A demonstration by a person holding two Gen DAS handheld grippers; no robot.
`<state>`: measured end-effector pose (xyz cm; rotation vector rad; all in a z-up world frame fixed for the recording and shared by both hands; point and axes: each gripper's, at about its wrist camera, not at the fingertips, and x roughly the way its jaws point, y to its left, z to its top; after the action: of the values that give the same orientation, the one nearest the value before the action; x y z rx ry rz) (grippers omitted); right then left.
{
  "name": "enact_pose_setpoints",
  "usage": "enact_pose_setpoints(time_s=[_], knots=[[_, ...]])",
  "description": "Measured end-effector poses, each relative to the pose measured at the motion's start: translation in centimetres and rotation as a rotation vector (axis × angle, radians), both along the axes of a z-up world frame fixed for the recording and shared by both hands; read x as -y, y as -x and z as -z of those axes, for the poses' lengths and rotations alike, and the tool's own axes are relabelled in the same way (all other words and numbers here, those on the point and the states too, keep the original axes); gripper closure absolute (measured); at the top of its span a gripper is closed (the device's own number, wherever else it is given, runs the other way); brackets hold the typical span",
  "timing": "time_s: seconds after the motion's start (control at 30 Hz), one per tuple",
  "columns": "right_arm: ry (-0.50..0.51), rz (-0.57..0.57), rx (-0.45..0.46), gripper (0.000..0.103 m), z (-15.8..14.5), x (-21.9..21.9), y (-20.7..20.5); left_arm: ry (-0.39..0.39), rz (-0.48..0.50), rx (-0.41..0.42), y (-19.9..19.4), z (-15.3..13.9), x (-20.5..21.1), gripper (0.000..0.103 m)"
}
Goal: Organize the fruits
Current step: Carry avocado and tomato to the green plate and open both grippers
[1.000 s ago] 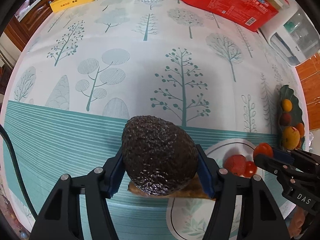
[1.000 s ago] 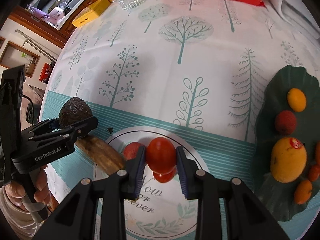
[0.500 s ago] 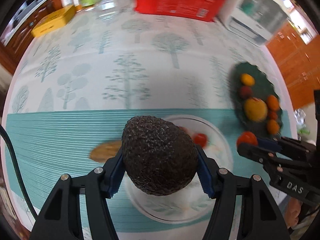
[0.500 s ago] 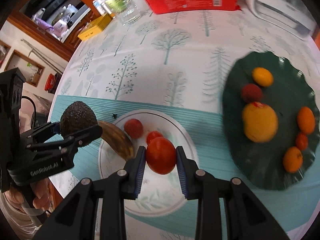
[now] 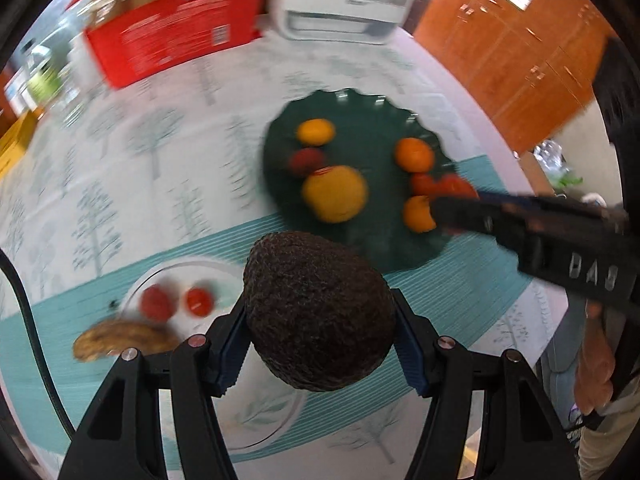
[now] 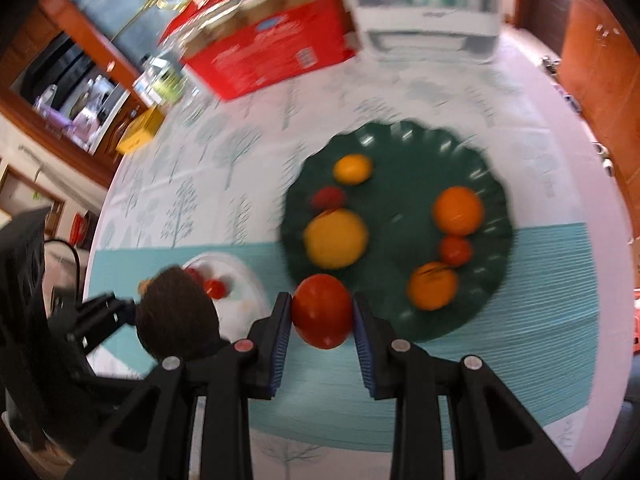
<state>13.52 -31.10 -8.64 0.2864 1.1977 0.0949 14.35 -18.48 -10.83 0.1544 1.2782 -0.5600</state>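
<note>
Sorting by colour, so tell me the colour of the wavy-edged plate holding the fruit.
Dark green plate; it shows best in the right wrist view.

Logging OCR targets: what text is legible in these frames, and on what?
"DAS": raised letters on the right gripper body, left wrist view.
Red box: white print and barcode, too blurred to read.
Yellow box: nothing legible.
White plate: no print readable.

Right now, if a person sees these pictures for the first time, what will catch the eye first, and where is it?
First comes the dark, bumpy avocado, clamped in the left gripper and filling the lower middle of the left wrist view. Next is the red tomato held in the right gripper, above the near edge of the dark green plate. That plate already holds yellow, orange and red fruits.
</note>
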Motion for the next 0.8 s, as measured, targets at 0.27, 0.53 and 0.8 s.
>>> enact_pose_setpoints(time_s=[0.27, 0.53, 0.8], knots=[[0.051, 0.092, 0.067, 0.073, -1.8, 5.1, -3.4, 0.055, 0.038, 0.003, -1.5, 0.2, 5.8, 0.04], [0.047, 0.135, 0.038, 0.073, 1.7, 6.9, -7.7, 0.073, 0.029, -0.024, -3.2, 3.1, 8.6, 0.04], [0.069, 0.106, -0.057, 0.073, 6.5, 6.0, -10.2, 0.045, 0.045, -0.094, -3.7, 6.2, 9.7, 0.04]])
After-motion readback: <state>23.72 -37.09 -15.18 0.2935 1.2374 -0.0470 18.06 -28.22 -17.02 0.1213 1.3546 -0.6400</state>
